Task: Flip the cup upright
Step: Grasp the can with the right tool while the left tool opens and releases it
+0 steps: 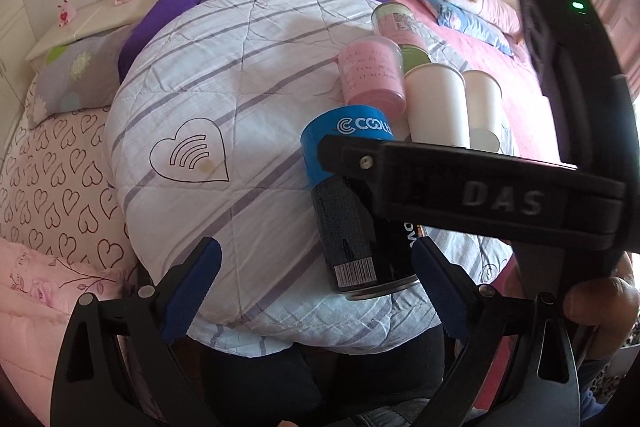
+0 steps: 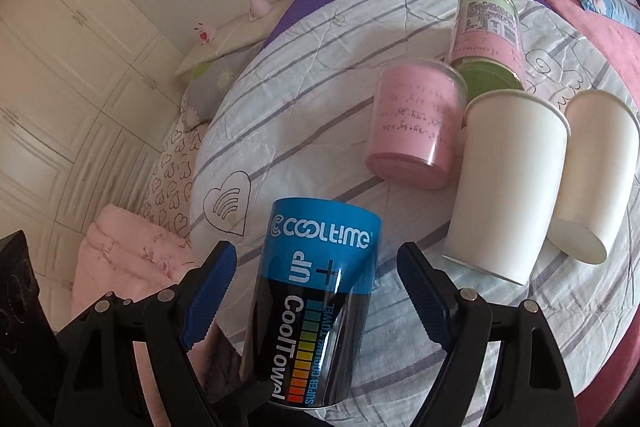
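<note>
1. A blue-and-black cup is lying on its side on a striped quilt, framed between the spread fingers of the right gripper; the jaws are standing apart on either side of it, with daylight showing between pads and wall, so nothing is clamped.

2. The left gripper is hanging over the same cup from the other angle, its jaws also wide apart and holding nothing.

3. The likely trouble: the cup's glossy round wall may be slipping or rolling away as the pads close, since the soft quilt is giving little firm backing.

4. A second risk is crowding: a pink cup, a green can and two white paper cups are lying near, all tipped over, and a wide swing could be knocking them.

5. Set upright on padded bedding, the tall cup may be toppling again.

6. The cup is showing "COOLTIME" lettering on a blue band, black below with a colour scale, its shiny rim pointing towards the cameras
</note>
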A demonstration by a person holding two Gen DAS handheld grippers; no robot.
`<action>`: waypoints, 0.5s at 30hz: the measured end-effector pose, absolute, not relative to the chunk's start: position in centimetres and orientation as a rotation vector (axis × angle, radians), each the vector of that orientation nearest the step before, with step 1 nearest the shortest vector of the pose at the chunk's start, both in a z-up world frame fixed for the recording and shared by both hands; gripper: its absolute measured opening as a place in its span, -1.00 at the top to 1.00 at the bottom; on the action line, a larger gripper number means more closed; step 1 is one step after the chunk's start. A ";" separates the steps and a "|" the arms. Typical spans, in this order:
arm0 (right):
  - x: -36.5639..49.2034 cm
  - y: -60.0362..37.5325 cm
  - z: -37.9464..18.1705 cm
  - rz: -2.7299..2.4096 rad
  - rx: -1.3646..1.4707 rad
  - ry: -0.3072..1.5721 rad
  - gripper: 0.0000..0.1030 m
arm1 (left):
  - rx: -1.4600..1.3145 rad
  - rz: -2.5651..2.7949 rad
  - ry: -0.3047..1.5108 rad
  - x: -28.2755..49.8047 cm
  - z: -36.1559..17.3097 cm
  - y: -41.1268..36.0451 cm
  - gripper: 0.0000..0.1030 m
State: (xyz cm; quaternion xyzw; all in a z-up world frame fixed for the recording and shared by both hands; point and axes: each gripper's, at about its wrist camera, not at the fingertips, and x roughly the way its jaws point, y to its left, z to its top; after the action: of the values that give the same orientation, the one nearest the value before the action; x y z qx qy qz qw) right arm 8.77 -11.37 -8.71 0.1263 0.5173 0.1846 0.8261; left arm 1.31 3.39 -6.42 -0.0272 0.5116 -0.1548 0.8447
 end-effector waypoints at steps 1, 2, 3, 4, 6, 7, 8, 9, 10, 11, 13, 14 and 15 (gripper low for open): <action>9.0 -11.2 -9.0 0.392 0.262 1.115 -0.62 | -0.057 -0.329 1.079 1.3 -6.4 3.4 -0.89; 9.3 -10.9 -9.4 0.392 0.257 1.134 -0.62 | -0.062 -0.330 1.080 1.4 -6.5 3.5 -0.89; 9.6 -10.7 -9.8 0.391 0.252 1.149 -0.62 | -0.065 -0.332 1.082 1.4 -6.5 3.6 -0.89; 10.0 -10.6 -10.2 0.389 0.248 1.164 -0.62 | -0.069 -0.334 1.083 1.5 -6.5 3.7 -0.89; 10.4 -10.6 -10.8 0.385 0.251 1.176 -0.62 | -0.076 -0.342 1.089 1.6 -6.6 3.8 -0.90; 10.5 -10.5 -10.9 0.392 0.243 1.176 -0.62 | -0.078 -0.340 1.090 1.7 -6.7 3.8 -0.91; 10.7 -10.5 -11.1 0.401 0.237 1.177 -0.61 | -0.076 -0.337 1.088 1.7 -6.7 3.8 -0.91; 10.7 -10.5 -11.3 0.406 0.236 1.176 -0.60 | -0.072 -0.334 1.086 1.7 -6.7 3.9 -0.91; 10.7 -10.4 -11.4 0.418 0.240 1.172 -0.51 | -0.071 -0.331 1.085 1.8 -6.6 3.9 -0.91; 10.6 -10.3 -11.3 0.441 0.243 1.164 -0.42 | -0.071 -0.332 1.083 1.9 -6.6 3.8 -0.91; 10.4 -10.1 -11.0 0.444 0.228 1.149 -0.42 | -0.066 -0.327 1.081 1.9 -6.6 3.7 -0.91; 10.3 -10.1 -10.8 0.443 0.212 1.137 -0.42 | -0.063 -0.327 1.079 1.9 -6.6 3.7 -0.92; 10.1 -10.1 -10.5 0.443 0.203 1.125 -0.42 | -0.063 -0.326 1.080 2.0 -6.7 3.6 -0.93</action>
State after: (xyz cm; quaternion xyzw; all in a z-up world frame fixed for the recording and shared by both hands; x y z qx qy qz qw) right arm 10.08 -10.11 -10.51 0.0952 0.5279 0.2081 0.8179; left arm 1.97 3.62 -6.66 -0.0298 0.5116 -0.1547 0.8446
